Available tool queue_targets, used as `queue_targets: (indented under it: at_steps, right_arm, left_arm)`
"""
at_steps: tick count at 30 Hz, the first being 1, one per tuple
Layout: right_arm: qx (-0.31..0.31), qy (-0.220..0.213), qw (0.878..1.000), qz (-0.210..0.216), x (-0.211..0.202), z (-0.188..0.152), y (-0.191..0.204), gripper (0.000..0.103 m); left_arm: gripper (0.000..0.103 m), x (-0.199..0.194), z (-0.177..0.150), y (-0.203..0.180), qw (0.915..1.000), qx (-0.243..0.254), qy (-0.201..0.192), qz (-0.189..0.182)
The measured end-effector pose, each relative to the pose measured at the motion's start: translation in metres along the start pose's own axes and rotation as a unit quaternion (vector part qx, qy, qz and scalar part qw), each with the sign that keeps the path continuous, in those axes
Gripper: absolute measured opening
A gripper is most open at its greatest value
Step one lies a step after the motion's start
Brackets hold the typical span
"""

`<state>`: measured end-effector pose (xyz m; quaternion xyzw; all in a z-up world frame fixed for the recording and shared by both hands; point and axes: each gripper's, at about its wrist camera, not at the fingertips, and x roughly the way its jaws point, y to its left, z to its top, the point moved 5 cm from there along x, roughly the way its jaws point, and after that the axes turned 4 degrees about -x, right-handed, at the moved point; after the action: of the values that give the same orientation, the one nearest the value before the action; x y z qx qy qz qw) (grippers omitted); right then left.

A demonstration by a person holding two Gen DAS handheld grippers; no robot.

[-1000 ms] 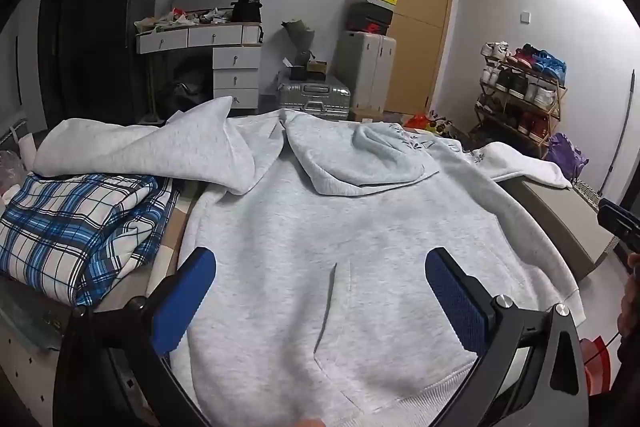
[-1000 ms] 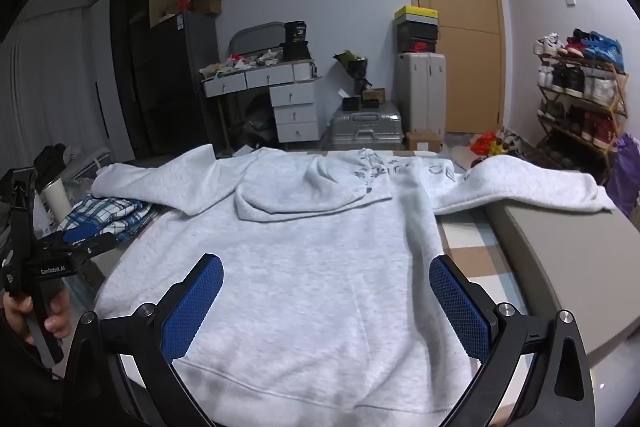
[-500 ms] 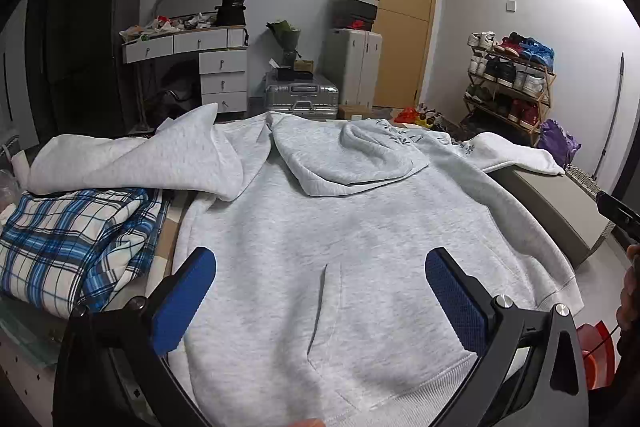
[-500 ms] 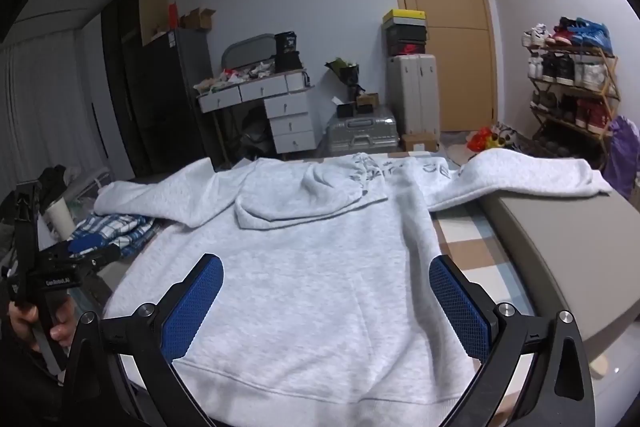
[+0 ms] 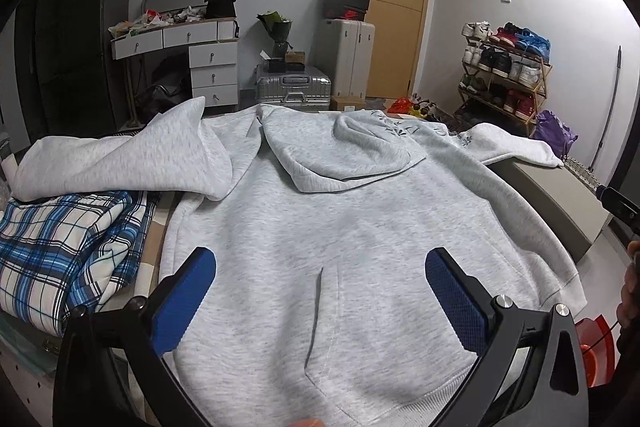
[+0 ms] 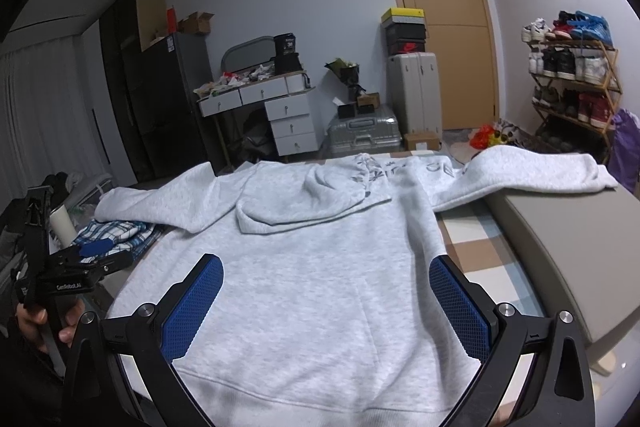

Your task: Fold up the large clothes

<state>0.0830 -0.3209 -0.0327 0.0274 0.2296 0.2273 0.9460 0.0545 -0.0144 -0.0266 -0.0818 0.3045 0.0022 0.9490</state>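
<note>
Grey hoodie spread flat, front up, across the tabletop, hem nearest, hood turned down over the chest; laid out so, presumably, to give clean fold lines. Left sleeve flung out to the left, draped over a folded plaid cloth lying just beside the body. Right sleeve stretched to the far right, resting on a grey box that stands against the tabletop's right edge.

Left tongs held above the pouch pocket, spread wide, gripping nothing. Right tongs likewise wide apart and bare, poised over the lower body near the hem. No touch with the cloth visible from either.

Judged the very start: nothing folded yet, sleeves likely first, each brought inward over the chest.

Near hem close to the tabletop's near edge, bottom right corner seemingly hanging a little over. Open room scant at the left, taken up by the plaid cloth; checked tabletop bare in a strip at the right, between body and box. Far edge crowded by the hood and shoulders. Best free space above the body itself.
</note>
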Motion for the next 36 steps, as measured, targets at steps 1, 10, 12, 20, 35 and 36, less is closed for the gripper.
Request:
queue_targets:
  at_steps: [1, 10, 12, 20, 35, 36]
  right_arm:
    - [0.002, -0.001, 1.000, -0.001, 0.000, 0.000, -0.001, 0.103]
    - [0.007, 0.002, 1.000, -0.003, 0.003, -0.007, -0.005, 0.103]
    - [0.007, 0.003, 1.000, -0.004, 0.004, -0.008, -0.006, 0.103]
    - [0.009, 0.008, 1.000, -0.002, 0.006, -0.010, -0.007, 0.103]
    - [0.010, 0.011, 1.000, 0.008, 0.008, -0.011, -0.003, 0.103]
    - [0.009, 0.012, 1.000, 0.008, 0.008, -0.011, -0.003, 0.103]
  left_arm:
    - [0.102, 0.000, 0.000, 0.000, 1.0000, 0.001, 0.000, 0.000]
    - [0.102, 0.003, 0.001, -0.004, 0.9999, 0.014, 0.007, -0.001]
    - [0.102, 0.003, 0.001, -0.004, 0.9999, 0.013, 0.009, 0.000]
    - [0.102, 0.004, 0.001, -0.008, 0.9997, 0.023, 0.011, 0.002]
    - [0.102, 0.001, -0.003, -0.007, 0.9997, 0.019, 0.010, 0.006]
    - [0.102, 0.000, -0.003, -0.007, 0.9997, 0.019, 0.011, 0.007]
